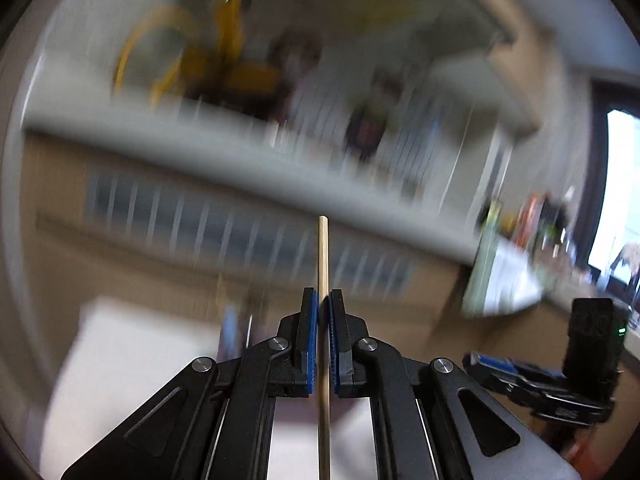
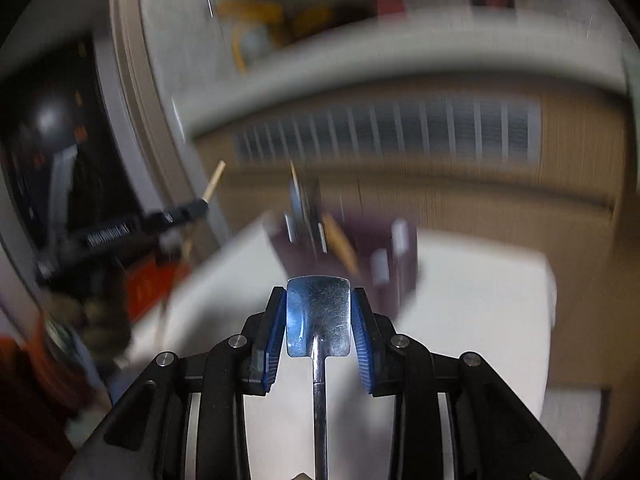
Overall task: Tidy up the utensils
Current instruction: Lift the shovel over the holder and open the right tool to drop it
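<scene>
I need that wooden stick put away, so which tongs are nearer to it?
Left. The left tongs are shut on the wooden stick, which passes between their pads. The right tongs are off to the side, holding a metal spatula.

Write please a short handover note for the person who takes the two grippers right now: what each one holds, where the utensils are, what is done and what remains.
Left gripper: shut on a thin wooden stick, which stands upright between the pads.
Right gripper: shut on the flat metal end of a utensil; its stem runs back toward the camera.
Both utensils are held in the air above the white table.
A dark holder stands on the table ahead, with some utensils in it; the picture is blurred there.
Done: both items picked up.
Left: place each one, probably in the holder.
</scene>
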